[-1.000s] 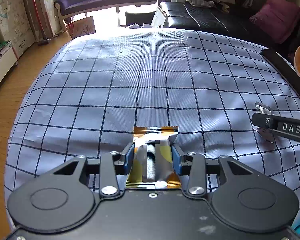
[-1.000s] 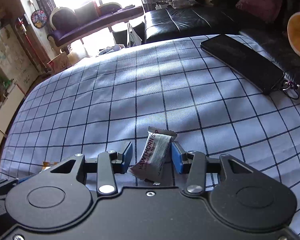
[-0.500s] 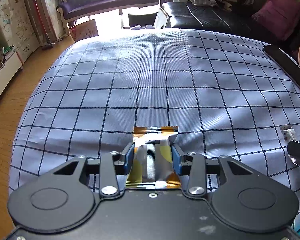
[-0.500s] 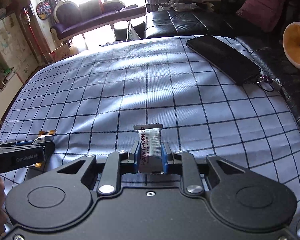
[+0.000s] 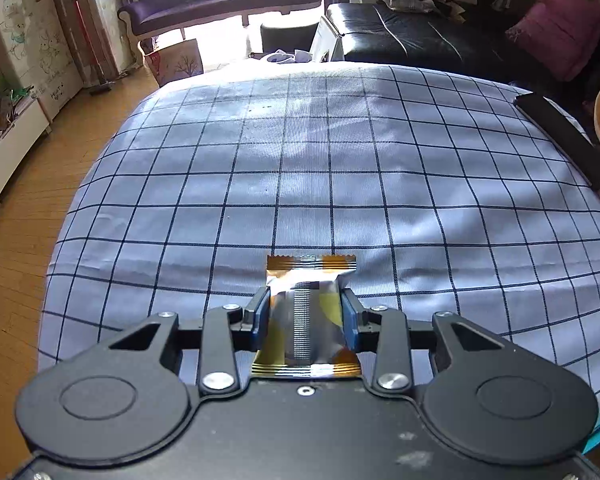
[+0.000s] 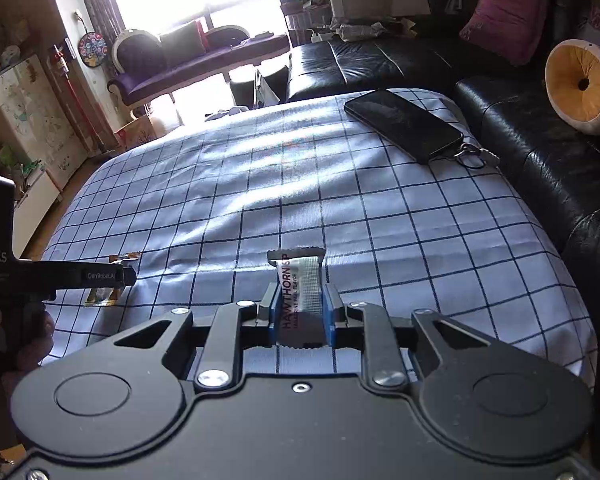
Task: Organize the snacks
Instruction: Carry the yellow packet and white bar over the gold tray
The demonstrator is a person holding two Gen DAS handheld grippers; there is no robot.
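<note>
A: Item one?
B: Left gripper point(image 5: 305, 316), jaws clamped on a crinkled gold-and-silver foil snack packet point(image 5: 310, 312), flat, serrated ends, held above the checked cloth point(image 5: 340, 184) on the tabletop.

A: Item two?
B: Right gripper point(image 6: 300, 310), jaws closed on a slim silver hawthorn strip wrapper point(image 6: 300, 296), printed lengthwise.

A: Seen only in the right wrist view?
B: The left gripper from the side; the smooth black phone's point(image 6: 404, 124) whole glossy face, lying flat at the cloth's far corner.
</note>
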